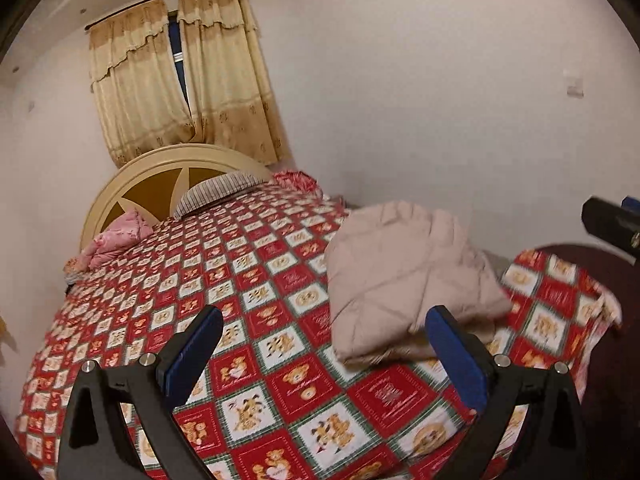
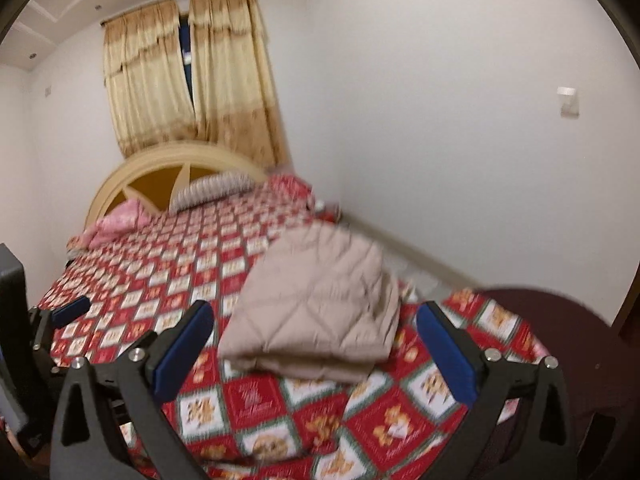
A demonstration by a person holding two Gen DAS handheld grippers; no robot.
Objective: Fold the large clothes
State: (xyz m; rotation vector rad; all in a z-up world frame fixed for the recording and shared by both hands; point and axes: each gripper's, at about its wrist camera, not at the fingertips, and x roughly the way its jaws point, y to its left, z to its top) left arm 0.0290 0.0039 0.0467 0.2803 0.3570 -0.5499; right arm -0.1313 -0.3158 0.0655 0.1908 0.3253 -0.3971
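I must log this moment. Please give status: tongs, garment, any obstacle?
Left tongs open, empty. Right tongs open, empty. Beige quilted garment folded on the bedspread, untouched. Nothing in the way.

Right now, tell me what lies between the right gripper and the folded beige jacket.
Only bare bedspread: the right wrist view shows nothing between the open right gripper and the jacket.

- Walls [image 1: 420, 100]: plain white, a small switch plate [image 1: 575, 88] on the right one.
- Window: covered by beige curtains [image 1: 180, 80], a dark gap between them.
- Bed: arched cream headboard [image 1: 160, 176], red checked bear-print bedspread [image 1: 240, 280].
- Ceiling: recessed spotlights [image 2: 33, 56].
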